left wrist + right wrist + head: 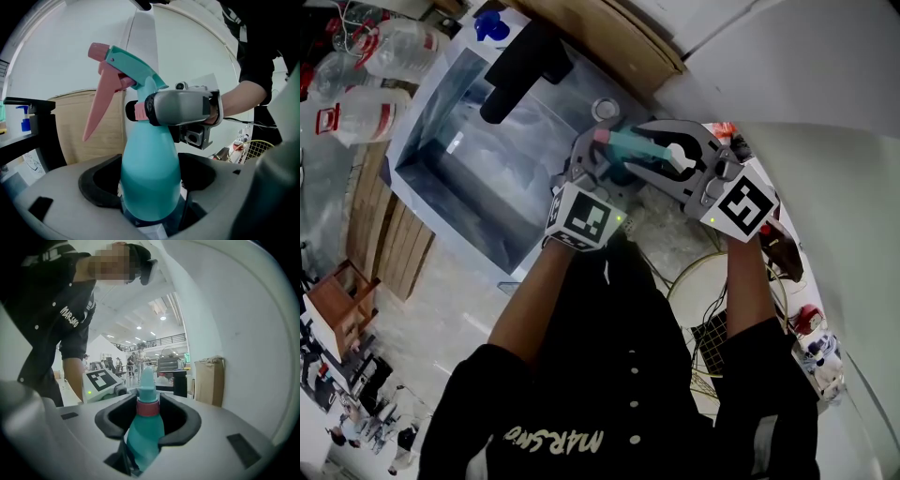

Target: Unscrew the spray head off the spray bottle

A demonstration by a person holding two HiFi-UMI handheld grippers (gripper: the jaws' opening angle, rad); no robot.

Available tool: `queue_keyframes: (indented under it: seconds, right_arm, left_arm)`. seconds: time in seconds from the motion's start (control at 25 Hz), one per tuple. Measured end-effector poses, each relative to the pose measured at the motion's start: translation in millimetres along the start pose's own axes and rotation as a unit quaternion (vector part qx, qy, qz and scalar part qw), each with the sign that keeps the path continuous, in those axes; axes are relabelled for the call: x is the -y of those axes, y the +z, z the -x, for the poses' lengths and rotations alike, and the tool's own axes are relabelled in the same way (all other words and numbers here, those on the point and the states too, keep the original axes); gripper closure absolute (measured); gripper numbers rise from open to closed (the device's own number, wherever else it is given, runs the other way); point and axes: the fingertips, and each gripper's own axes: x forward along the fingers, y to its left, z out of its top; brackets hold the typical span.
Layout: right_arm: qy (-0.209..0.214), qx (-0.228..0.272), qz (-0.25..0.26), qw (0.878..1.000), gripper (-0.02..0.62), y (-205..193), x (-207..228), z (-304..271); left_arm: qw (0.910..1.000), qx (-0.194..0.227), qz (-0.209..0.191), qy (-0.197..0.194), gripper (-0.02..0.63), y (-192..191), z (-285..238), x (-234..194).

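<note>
Nearest the camera, the left gripper is clamping the lower body of the teal spray bottle, its jaws closed in on either side and holding it off any counter. Just beyond those jaws the body is narrowing to a pink collar. There the right gripper is crossing the bottle, jaws about half open and pressing on the collar. Above that grip the spray head is standing clear, with its pink trigger hanging down.

The unscrewing looks to be under way. To do it well, the left jaws should be holding the body dead steady. The right jaws should be twisting squarely about the neck in short turns, staying on the collar and off the trigger.

The bottle's long axis is running straight up out of the left jaws, across the right pair. The nozzle is pointing away from the right gripper, towards a cardboard box further back.
</note>
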Motion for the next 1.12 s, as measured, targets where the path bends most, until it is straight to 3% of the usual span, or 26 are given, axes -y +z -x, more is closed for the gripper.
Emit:
queue_keyframes:
  seconds: [0.36,0.56,0.88,1.12]
  right_arm:
    - [-0.038,-0.016,0.004,0.999,0.423,-1,2,4]
    - [-0.039,-0.023,0.012,0.999,0.434,-1,0,6]
    - [-0.035,-0.036,0.015,0.999,0.389,2,-4,8]
    - [-0.012,-0.110,0.059,0.992,0.377,-2,-14,3]
  left_arm:
    - [1.0000,-0.003,0.005,0.003,0.221,-3,1,-2]
    - [1.0000,-0.003,0.005,0.003,0.221,-2,1,-1]
    - [1.0000,-0.005,0.002,0.005,0.221,-2,1,-2]
    - [1.0000,-0.006,0.002,0.004,0.221,-2,2,0]
